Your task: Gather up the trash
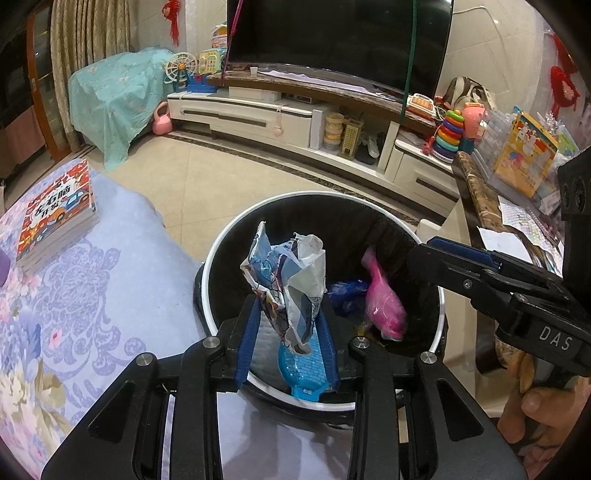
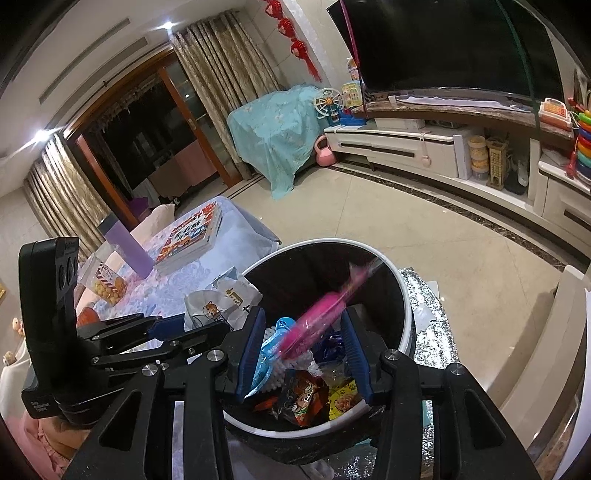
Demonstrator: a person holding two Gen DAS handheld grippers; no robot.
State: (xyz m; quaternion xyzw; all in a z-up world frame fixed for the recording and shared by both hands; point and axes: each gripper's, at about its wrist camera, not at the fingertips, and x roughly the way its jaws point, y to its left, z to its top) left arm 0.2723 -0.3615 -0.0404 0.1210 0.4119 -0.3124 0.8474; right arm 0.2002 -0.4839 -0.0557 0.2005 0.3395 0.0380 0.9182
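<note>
Both tongs hang over the bin: left tongs pinching a crumpled wrapper, right tongs spread, pink wrapper dropping at twelve o'clock.

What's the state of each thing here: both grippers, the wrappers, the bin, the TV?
Left gripper: jaws shut on the white wrapper.
White wrapper: crumpled, held upright over the bin.
Right gripper: jaws open, empty.
Pink wrapper: loose, blurred, dropping into the bin.
Bin: lidless, partly filled with trash.
TV: off.

Books on floral cloth; television behind.
</note>
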